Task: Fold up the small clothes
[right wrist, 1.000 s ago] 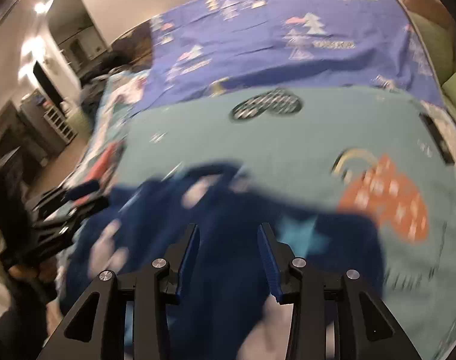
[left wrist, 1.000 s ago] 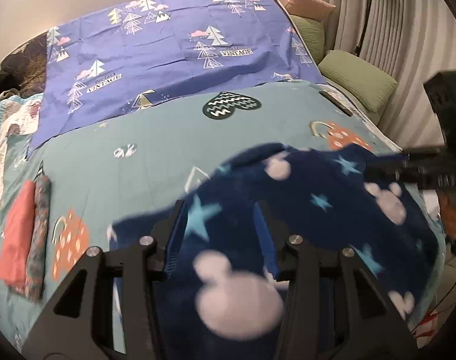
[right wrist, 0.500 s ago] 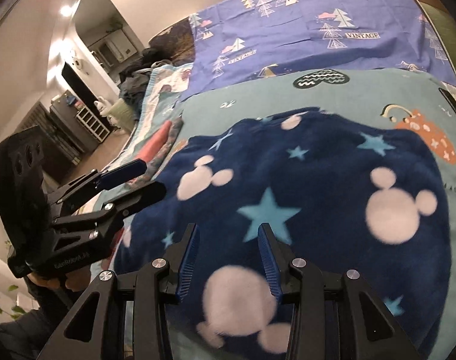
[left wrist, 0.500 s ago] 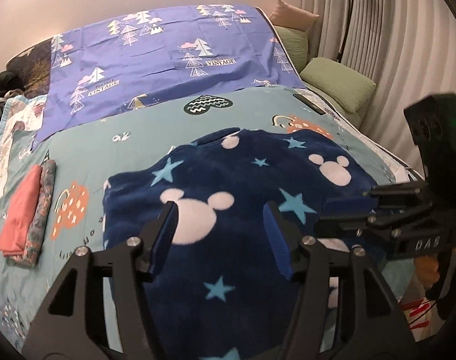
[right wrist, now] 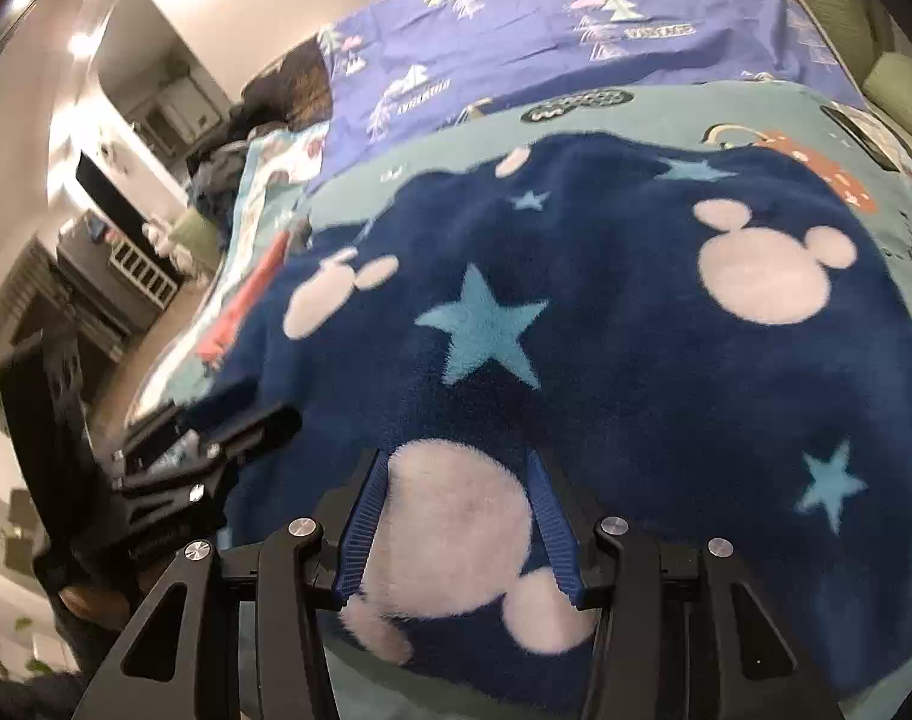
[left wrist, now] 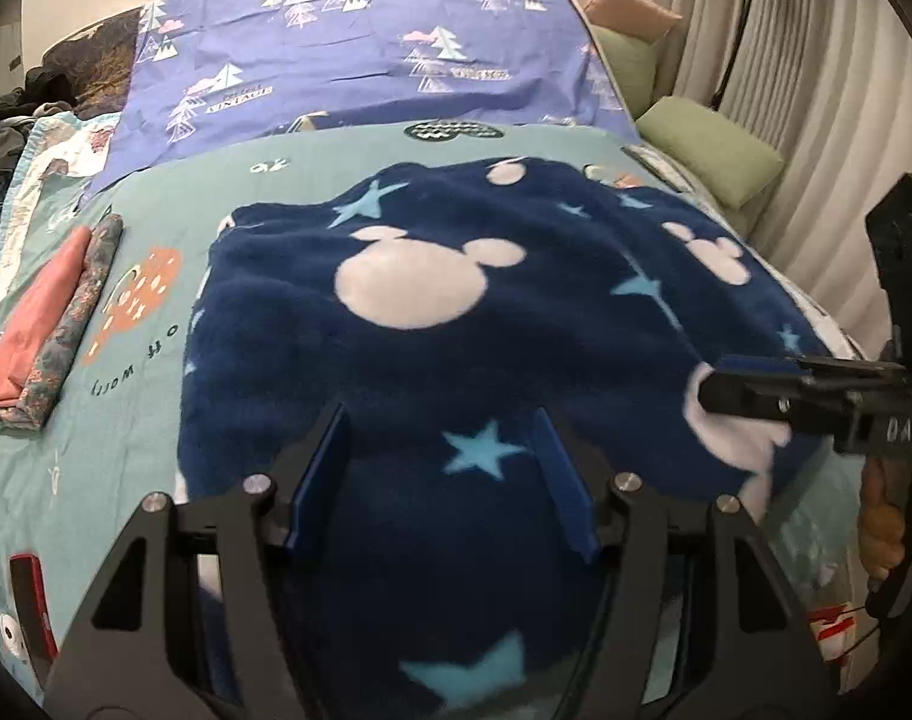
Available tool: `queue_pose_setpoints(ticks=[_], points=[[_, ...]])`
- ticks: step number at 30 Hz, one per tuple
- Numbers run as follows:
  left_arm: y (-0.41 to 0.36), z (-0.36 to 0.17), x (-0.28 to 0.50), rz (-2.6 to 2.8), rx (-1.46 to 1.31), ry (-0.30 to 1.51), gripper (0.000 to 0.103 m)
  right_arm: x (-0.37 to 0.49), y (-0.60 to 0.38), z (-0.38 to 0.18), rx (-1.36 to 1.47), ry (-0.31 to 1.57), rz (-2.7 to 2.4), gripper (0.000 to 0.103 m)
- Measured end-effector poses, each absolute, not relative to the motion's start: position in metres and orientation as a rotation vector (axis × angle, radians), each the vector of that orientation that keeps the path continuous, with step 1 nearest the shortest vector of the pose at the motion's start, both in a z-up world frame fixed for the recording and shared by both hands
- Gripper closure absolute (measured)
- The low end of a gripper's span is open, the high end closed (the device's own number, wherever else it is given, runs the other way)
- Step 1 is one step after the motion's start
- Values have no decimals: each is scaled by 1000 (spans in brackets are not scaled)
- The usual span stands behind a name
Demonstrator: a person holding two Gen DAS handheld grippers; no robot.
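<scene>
A navy fleece garment [left wrist: 516,324] with white mouse heads and pale blue stars lies spread flat on the teal bedspread [left wrist: 132,420]. My left gripper [left wrist: 438,456] is over its near edge on the left side. Its jaws are opening, with fleece lying loose between the blue pads. My right gripper [right wrist: 459,504] is over the near edge on the right side. Its jaws are opening around a white mouse-head patch [right wrist: 456,516]. Each gripper shows in the other's view: the right gripper [left wrist: 756,396] at the right edge, the left gripper [right wrist: 240,420] at the left.
A folded pink and floral stack [left wrist: 42,324] lies at the bed's left edge, with a red flat object [left wrist: 33,606] nearer. A purple tree-print sheet [left wrist: 360,60] covers the far half. Green pillows [left wrist: 708,150], a floor lamp and curtains line the right side.
The garment, blurred and held up a second ago, now lies flat on the bed. Both grippers have come down toward its near edge and their jaws have widened.
</scene>
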State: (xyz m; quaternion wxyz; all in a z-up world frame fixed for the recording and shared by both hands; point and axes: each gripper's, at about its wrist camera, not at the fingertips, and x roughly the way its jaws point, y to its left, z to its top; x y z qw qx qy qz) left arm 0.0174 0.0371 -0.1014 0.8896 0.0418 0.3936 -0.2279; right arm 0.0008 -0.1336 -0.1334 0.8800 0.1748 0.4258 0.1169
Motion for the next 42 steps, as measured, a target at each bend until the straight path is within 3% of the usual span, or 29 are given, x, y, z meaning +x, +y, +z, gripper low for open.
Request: queue_pose_setpoints(ticks=[10, 13, 22, 25, 35, 42], points=[[59, -103, 13, -442, 48, 819, 38, -6, -131, -129, 437, 850, 250, 53], [68, -104, 9, -415, 43, 792, 32, -1, -120, -149, 402, 893, 251, 45], [100, -115, -1, -336, 6, 760, 28, -9, -118, -157, 387, 871, 215, 45], [122, -121, 2, -314, -61, 796, 21, -8, -124, -159, 432, 876, 221, 45], [143, -150, 10, -452, -303, 957, 20, -14, -117, -158, 396, 859, 183, 45], [133, -150, 21, -545, -294, 954, 20, -12, -118, -158, 413, 866, 181, 43]])
